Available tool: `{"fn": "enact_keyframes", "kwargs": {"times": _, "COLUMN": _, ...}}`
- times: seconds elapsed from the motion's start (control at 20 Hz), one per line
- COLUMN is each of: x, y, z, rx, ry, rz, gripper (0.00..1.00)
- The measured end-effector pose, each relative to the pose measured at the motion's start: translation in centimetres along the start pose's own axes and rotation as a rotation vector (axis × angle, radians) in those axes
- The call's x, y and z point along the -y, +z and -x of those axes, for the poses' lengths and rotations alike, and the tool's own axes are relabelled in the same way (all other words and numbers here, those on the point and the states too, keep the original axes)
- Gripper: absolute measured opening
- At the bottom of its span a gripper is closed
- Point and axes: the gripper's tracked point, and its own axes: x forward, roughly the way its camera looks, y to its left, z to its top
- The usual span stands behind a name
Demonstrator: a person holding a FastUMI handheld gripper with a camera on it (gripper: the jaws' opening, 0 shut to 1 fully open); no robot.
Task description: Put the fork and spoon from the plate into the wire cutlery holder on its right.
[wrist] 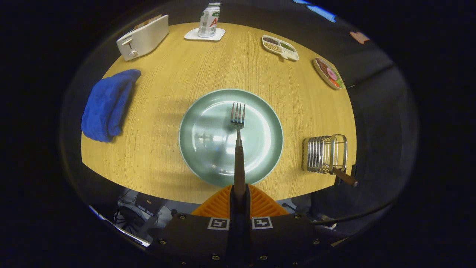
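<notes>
Desk (167, 160): wooden, round. Plate (200, 149): centred on it, green. Wire cutlery holder (324, 153): right of plate, a wooden handle (345, 177) protruding from it. Fork (238, 141): clenched by the gripper (239, 193) at its handle, tines over the plate.

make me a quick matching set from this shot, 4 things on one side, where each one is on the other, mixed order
Things:
1. fork
2. blue towel
3. wire cutlery holder
4. can

Places:
A. right of the plate
B. on a white coaster
C. held between the fingers of the gripper, above the plate
D. left of the plate

Pairs: 1-C, 2-D, 3-A, 4-B
</notes>
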Motion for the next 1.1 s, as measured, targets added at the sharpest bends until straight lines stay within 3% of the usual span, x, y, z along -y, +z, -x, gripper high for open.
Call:
{"fn": "enact_keyframes", "kwargs": {"times": 0.35, "x": 4.0, "y": 1.3, "z": 5.0, "rx": 0.041, "ry": -0.006, "rz": -0.227, "gripper": 0.08}}
{"fn": "enact_keyframes", "kwargs": {"times": 0.75, "x": 12.1, "y": -2.8, "z": 6.5, "rx": -0.127, "ry": -0.096, "rz": -0.561, "gripper": 0.08}}
{"fn": "enact_keyframes", "kwargs": {"times": 1.1, "x": 13.4, "y": -2.5, "z": 5.0, "rx": -0.295, "ry": 0.027, "rz": -0.805, "gripper": 0.08}}
